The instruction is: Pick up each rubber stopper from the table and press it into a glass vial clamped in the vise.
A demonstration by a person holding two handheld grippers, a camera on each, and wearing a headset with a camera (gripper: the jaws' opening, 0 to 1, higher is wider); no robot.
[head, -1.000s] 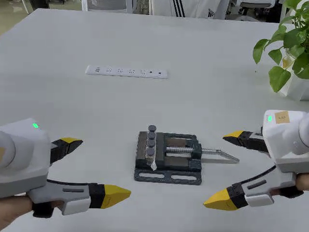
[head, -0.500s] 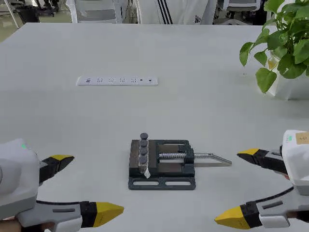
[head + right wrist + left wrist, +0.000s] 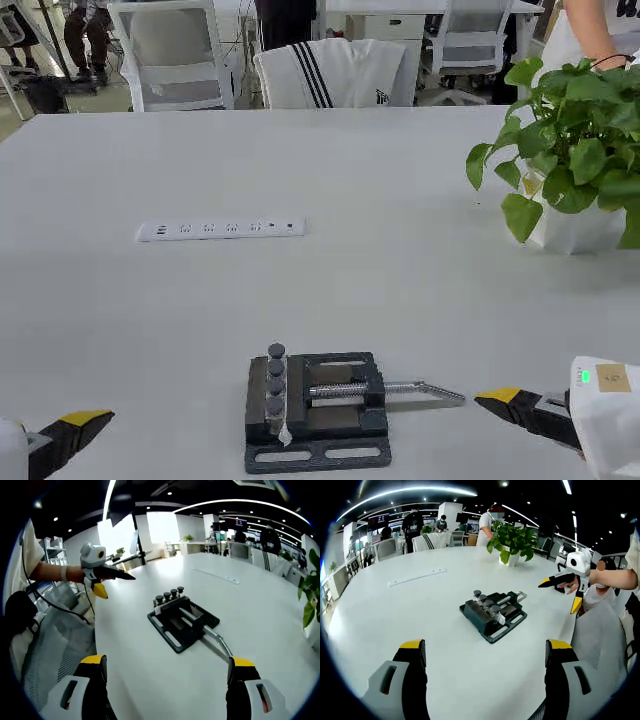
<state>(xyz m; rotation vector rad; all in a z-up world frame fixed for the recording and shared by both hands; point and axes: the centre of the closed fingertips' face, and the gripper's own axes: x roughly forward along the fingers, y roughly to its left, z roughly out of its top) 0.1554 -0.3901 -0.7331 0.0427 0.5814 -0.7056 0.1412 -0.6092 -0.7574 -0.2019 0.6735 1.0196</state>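
Note:
A black vise (image 3: 330, 420) sits on the white table near its front edge and clamps a row of several glass vials (image 3: 275, 392), each topped with a dark rubber stopper (image 3: 276, 351). One yellow fingertip (image 3: 82, 420) of my left gripper shows at the bottom left, well left of the vise. My right gripper's fingertip (image 3: 500, 398) lies right of the vise handle (image 3: 430, 390). In the left gripper view the left gripper (image 3: 485, 647) stands open and empty, facing the vise (image 3: 495, 614). The right gripper (image 3: 167, 664) is open and empty too, short of the vise (image 3: 182, 621).
A white power strip (image 3: 220, 229) lies mid-table, beyond the vise. A potted green plant (image 3: 570, 150) stands at the right edge. Chairs (image 3: 335, 70) and a person stand behind the table's far side.
The head camera has tilted up, so the vise sits lower in the picture. Both grippers have drawn back and outward from the vise, staying open.

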